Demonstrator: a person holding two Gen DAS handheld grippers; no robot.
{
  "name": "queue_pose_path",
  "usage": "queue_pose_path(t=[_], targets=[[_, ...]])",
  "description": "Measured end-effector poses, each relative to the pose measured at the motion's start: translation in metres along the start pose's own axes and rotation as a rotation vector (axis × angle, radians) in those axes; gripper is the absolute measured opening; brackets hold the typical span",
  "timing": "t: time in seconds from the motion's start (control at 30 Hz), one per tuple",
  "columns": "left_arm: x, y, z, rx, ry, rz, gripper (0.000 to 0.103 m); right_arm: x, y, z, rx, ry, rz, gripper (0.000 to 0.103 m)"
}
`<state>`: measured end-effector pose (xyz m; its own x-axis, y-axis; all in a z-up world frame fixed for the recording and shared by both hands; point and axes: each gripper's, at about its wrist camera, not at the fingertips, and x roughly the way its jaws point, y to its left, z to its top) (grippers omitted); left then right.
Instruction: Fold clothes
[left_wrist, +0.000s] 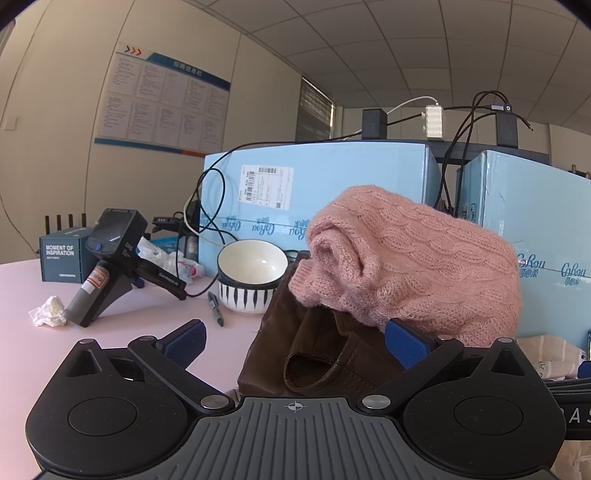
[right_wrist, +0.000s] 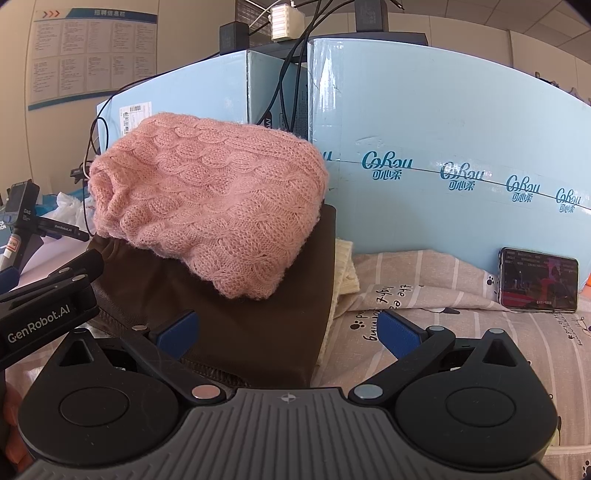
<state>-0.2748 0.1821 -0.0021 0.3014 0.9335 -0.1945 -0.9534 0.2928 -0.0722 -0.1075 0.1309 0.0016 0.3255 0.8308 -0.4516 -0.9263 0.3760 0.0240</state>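
Both tongs stand wide and empty over a stack of clothes: the left tongs (left_wrist: 293, 341) at the near edge of a brown leather garment (left_wrist: 314, 354), the right tongs (right_wrist: 288, 330) over the same garment's right side. A folded pink cable-knit sweater (right_wrist: 210, 199) rests on top of the brown piece. By the look of it, one fold is finished and stacked; the next move calls for taking up another item, perhaps the striped printed cloth (right_wrist: 443, 314) spread beside the pile. The pink worktop (left_wrist: 129, 325) also carries a striped bowl (left_wrist: 251, 277), a marker pen (left_wrist: 215, 308), crumpled tissue (left_wrist: 48, 312) and pale blue cartons (right_wrist: 443, 155); a phone (right_wrist: 538, 278) leans against one. An office wall with a notice board (left_wrist: 162, 103) lies behind.
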Motion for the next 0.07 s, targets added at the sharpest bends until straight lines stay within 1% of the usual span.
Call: queue_pose_path(t=[0.07], targets=[[-0.0006, 0.0002, -0.0001, 0.001, -0.001, 0.000, 0.103, -0.0002, -0.0001, 0.0000, 0.000, 0.000, 0.000, 0.103]])
